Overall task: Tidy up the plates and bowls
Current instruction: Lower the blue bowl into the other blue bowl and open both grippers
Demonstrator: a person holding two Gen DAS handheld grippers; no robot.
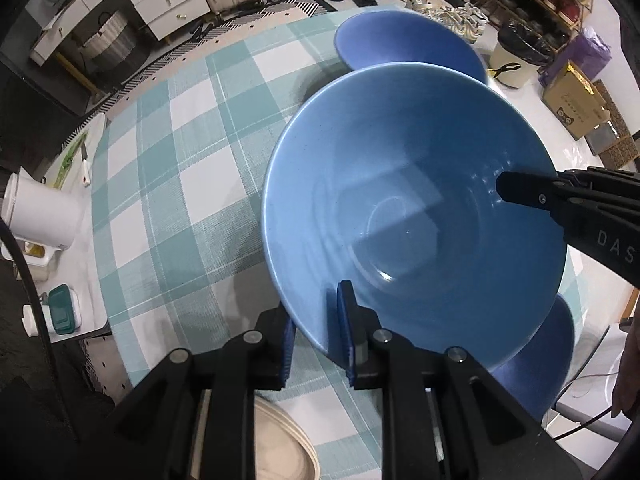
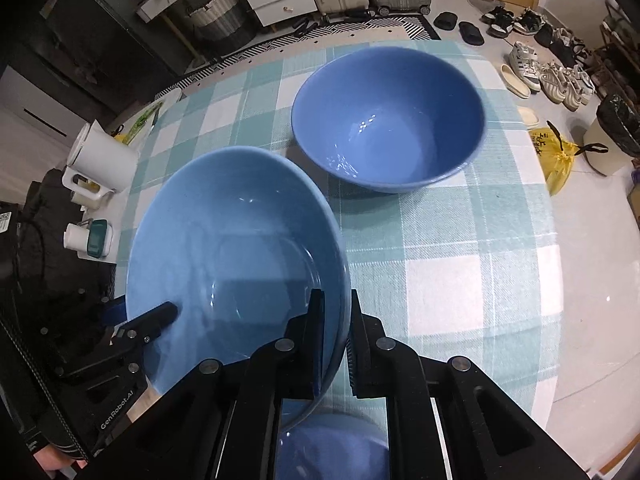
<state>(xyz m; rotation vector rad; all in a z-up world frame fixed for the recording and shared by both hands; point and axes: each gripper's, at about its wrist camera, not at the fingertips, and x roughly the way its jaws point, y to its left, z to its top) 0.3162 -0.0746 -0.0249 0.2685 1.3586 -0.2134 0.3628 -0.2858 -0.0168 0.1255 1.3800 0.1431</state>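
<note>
Basically both tools pinch one light blue bowl by its rim, one finger inside and one outside: left tool on the near rim in its own view, right tool on the opposite side. Bowl looks lifted and tilted above the checked surface. A darker blue bowl sits upright on the surface ahead of the right tool, near but apart from the held bowl; the right hand is closer to it. Another dark blue bowl lies directly beneath the held one, probably the nesting target, so the move is likely straight down. Open cloth to the left; surface edge close on the right. A beige plate peeks under the left tool.
</note>
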